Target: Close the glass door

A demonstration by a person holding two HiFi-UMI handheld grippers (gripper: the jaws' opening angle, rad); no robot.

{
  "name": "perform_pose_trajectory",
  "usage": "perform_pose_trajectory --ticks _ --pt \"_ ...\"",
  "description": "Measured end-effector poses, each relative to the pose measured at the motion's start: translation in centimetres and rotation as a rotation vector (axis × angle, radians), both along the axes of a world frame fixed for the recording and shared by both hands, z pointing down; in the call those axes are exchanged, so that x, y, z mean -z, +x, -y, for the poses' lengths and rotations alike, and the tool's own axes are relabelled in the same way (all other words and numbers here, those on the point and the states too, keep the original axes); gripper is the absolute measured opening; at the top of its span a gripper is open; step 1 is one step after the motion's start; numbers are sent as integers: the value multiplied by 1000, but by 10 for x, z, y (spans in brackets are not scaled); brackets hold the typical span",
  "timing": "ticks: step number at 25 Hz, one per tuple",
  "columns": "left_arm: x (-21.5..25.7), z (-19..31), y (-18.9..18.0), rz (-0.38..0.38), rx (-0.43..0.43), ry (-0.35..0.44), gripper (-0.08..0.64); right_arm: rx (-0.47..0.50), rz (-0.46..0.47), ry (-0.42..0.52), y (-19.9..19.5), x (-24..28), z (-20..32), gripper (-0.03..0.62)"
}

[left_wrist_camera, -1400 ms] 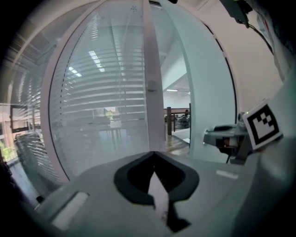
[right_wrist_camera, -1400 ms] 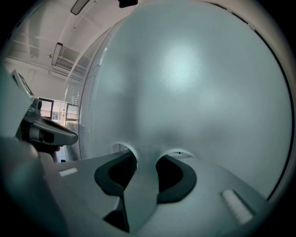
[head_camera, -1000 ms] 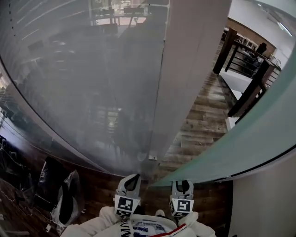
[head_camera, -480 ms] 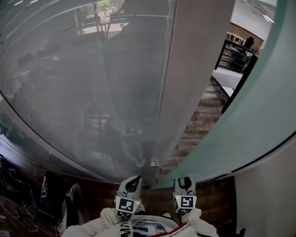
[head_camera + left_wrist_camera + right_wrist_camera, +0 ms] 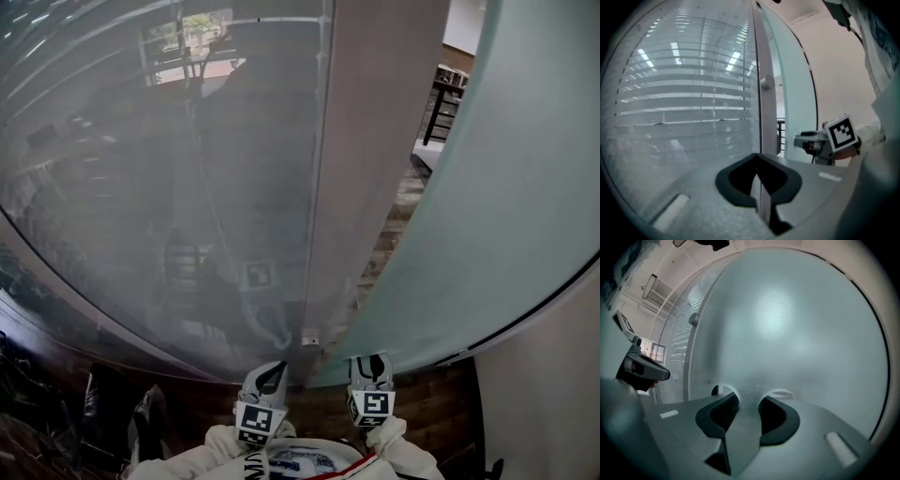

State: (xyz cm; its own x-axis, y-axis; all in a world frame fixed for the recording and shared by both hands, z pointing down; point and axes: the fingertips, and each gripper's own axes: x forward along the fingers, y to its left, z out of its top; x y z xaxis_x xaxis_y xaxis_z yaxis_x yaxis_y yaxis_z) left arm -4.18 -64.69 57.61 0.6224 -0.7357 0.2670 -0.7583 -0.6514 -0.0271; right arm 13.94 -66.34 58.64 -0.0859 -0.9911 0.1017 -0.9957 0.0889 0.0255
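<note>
Pushing flat near its free edge should suit the glass door [image 5: 506,187], likely heavy, stiff and slick, ajar at right beside the frame [image 5: 375,141]. The right gripper [image 5: 372,361], jaws apart and empty, is at its face; the left gripper [image 5: 272,373] is closed.

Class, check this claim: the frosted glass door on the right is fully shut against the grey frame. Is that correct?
No. The frosted glass door stands ajar, not shut: the head view shows floorboards and a railing through the gap between it and the grey frame.
</note>
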Motion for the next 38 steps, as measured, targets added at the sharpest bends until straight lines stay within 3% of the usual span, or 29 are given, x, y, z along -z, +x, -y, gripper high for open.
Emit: perform_pose_trajectory --ticks 38 --pt "0 0 3 13 7 -7 3 -40 -11 16 5 2 46 124"
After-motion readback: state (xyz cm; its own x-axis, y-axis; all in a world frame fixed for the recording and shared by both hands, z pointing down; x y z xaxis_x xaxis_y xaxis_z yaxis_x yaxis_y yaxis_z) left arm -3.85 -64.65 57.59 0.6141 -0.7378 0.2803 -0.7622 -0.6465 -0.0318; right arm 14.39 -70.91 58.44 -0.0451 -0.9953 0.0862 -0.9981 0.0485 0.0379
